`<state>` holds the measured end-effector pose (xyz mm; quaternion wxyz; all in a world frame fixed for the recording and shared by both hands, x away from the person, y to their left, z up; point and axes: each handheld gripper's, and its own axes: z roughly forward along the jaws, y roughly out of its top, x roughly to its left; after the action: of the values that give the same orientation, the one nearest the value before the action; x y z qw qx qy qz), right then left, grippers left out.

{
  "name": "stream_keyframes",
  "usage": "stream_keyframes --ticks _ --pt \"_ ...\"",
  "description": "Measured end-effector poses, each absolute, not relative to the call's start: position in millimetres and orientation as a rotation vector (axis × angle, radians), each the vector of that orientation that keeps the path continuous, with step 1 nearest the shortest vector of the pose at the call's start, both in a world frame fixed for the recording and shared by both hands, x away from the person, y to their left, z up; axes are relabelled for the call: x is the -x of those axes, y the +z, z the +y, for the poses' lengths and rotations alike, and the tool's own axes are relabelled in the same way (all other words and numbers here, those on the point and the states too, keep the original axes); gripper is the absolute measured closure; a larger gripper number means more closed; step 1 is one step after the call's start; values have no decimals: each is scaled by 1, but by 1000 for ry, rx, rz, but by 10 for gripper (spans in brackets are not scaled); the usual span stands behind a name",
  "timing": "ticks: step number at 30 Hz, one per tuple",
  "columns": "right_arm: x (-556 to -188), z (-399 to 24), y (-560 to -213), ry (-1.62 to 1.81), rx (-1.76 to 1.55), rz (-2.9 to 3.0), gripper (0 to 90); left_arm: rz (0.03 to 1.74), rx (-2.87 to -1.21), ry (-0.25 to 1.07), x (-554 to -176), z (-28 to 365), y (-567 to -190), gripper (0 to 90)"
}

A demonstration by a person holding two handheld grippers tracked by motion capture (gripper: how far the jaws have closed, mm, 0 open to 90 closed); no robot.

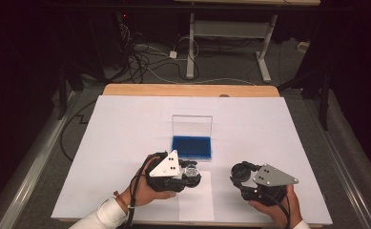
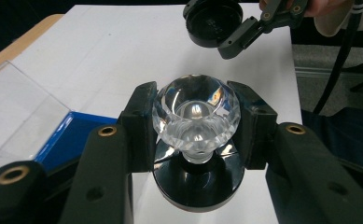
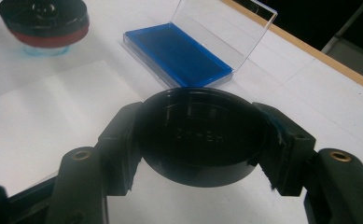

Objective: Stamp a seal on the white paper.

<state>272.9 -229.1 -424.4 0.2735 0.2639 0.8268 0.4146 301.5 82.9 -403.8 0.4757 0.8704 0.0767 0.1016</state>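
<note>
I see the blue case (image 1: 191, 147) open with a blue lining inside. My left gripper (image 2: 195, 140) clamps the crystal-knob stamp (image 2: 196, 116); its red underside appears in the right gripper view, where my right gripper (image 3: 202, 144) grips the black cap (image 3: 202, 135).

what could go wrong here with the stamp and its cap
The left claw grips the stamp by its smooth, faceted clear knob; it could slip or twist out under pressing force. The right claw pinches the round black cap only at its rim, so it could pop free. The open blue ink pad sits just beyond the left claw, with its clear lid upright, so a careless move might knock it.
</note>
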Motion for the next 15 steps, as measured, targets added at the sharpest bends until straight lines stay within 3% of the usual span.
stream_keyframes --ticks 15 --pt "-273 -227 -426 1096 -704 2235 379 140 -2211 179 -295 63 -435 543"
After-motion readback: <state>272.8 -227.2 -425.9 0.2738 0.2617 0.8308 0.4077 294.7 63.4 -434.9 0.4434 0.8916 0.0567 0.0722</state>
